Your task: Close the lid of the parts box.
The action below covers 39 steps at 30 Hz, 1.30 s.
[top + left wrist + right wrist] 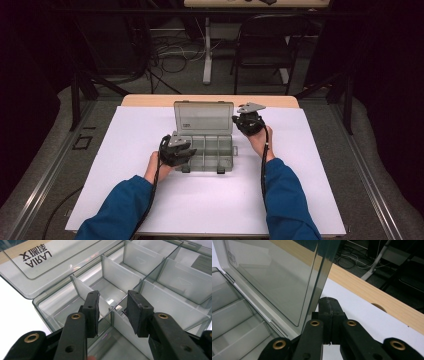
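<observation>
On the white tabletop (150, 200), the organizer box (207, 155) lies open; left gripper (112, 312) jaws straddle its divider (130, 327), right gripper (329, 312) jaws, pressed together, sit beside the upright lid (274, 282).

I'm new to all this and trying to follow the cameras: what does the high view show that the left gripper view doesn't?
High view: the whole white table, both blue sleeves, the right gripper beside the upright lid's edge, and a chair behind the table.

Left gripper view: close up, the left gripper with its jaws apart, either side of a thin divider wall, and the lettering on the lid.

Both share: the clear compartment box lying open, with bare compartments as far as can be seen.
</observation>
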Tool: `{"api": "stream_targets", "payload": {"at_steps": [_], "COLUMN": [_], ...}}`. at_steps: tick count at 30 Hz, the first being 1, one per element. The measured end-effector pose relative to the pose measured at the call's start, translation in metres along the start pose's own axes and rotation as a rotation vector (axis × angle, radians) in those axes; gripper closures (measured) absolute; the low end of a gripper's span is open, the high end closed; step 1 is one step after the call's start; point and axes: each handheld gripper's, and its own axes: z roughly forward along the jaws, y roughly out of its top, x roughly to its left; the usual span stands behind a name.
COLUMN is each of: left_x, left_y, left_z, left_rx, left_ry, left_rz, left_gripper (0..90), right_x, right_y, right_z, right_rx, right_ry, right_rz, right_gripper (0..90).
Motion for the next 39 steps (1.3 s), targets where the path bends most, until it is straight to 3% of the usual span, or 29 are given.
{"api": "stream_targets", "payload": {"at_steps": [8,15,17,23,29,33,39], "left_x": [-0.001,-0.004,-0.003,-0.002,0.008,0.019,0.038], "left_y": [0.000,0.002,0.002,0.005,0.011,0.015,0.026], "left_z": [0.000,0.001,0.001,-0.002,-0.012,-0.020,-0.027], "left_rx": [-0.001,0.005,-0.001,-0.038,-0.105,-0.134,-0.160], "left_ry": [0.005,0.028,0.000,0.011,0.089,0.117,0.158], "left_rz": [-0.001,0.031,0.042,0.052,0.028,0.008,-0.017], "left_gripper": [62.5,61.0,54.5,25.2,7.0,0.0,0.0], "right_x": [0.002,0.004,0.004,0.003,0.004,0.004,0.005], "right_y": [0.003,0.000,-0.001,-0.003,-0.003,-0.002,-0.002], "right_z": [-0.007,-0.009,-0.009,-0.009,-0.009,-0.008,-0.008], "right_rx": [-0.029,-0.040,-0.039,-0.042,-0.042,-0.040,-0.032], "right_ry": [-0.010,-0.009,-0.006,-0.003,-0.005,-0.004,-0.003], "right_rz": [-0.023,-0.028,-0.026,-0.027,-0.030,-0.029,-0.034], "right_gripper": [90.0,90.0,90.0,90.0,90.0,90.0,90.0]}}
